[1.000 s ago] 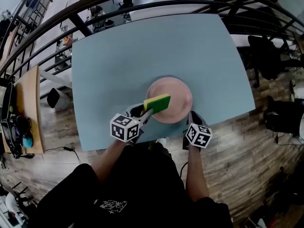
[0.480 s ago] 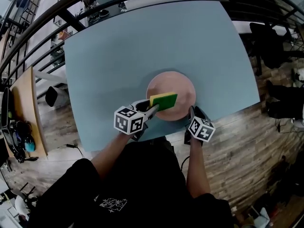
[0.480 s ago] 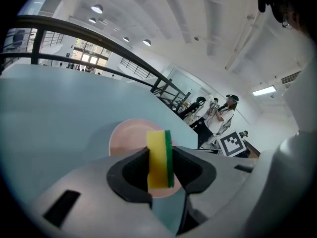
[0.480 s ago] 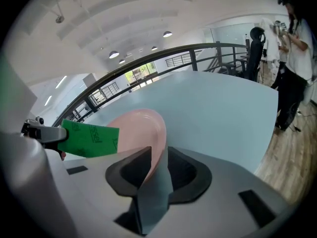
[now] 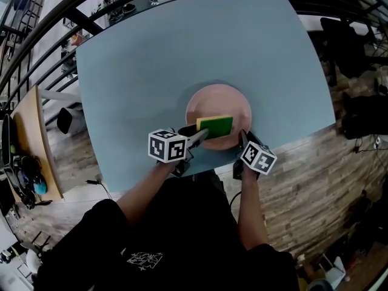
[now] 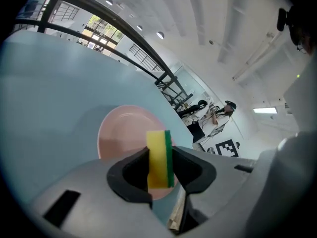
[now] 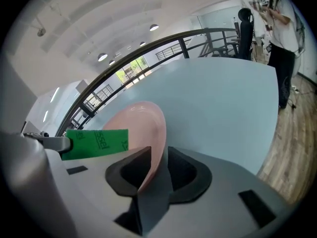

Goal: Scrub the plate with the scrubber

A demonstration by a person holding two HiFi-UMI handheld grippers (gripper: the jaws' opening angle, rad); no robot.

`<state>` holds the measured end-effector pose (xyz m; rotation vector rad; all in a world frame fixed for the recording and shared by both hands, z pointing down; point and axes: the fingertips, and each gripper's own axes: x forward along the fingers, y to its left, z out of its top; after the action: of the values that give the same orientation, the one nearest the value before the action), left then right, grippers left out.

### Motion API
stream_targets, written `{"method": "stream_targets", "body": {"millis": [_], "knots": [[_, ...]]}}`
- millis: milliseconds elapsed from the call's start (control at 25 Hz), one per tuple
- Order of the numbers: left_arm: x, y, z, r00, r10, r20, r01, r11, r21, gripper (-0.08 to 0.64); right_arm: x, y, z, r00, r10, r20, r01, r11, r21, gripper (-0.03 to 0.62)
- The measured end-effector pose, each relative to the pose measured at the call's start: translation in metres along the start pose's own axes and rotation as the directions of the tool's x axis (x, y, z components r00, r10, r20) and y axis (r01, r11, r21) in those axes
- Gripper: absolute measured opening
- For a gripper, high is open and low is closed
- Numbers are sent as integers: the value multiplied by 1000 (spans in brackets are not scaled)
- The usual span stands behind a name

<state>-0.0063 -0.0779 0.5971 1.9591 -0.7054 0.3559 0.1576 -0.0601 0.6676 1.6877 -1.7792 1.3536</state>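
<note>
- Green face of scrubber, right gripper view: darker green print, letters "ssel" legible; start of word hidden, marks after it unclear.
- Left marker cube and right marker cube: black-and-white square codes only, no letters or digits.
- Dark shirt, head view: small white print, too small to read.
- Nothing else legible.

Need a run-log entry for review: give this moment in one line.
left gripper: shut on yellow-green sponge scrubber, over round pink plate | right gripper: jaws just opening, plate rim between them
</note>
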Motion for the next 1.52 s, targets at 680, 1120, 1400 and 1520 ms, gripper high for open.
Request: {"method": "stream_targets", "body": {"millis": [680, 1120, 1400, 1520], "knots": [[34, -3, 4, 999, -44, -14, 42, 994, -104, 132, 4, -10, 7, 999, -52, 12, 52, 997, 55, 32], [55, 12, 48, 999, -34, 6, 34, 993, -113, 132, 8, -15, 15, 998, -59, 15, 58, 997, 57, 23], [44, 31, 65, 1000, 5, 31, -1, 993, -118, 132, 10, -20, 17, 998, -64, 22, 63, 997, 55, 20], [33, 40, 69, 999, 24, 41, -18, 991, -131, 132, 12, -21, 19, 998, -64, 27, 62, 996, 58, 19]]}}
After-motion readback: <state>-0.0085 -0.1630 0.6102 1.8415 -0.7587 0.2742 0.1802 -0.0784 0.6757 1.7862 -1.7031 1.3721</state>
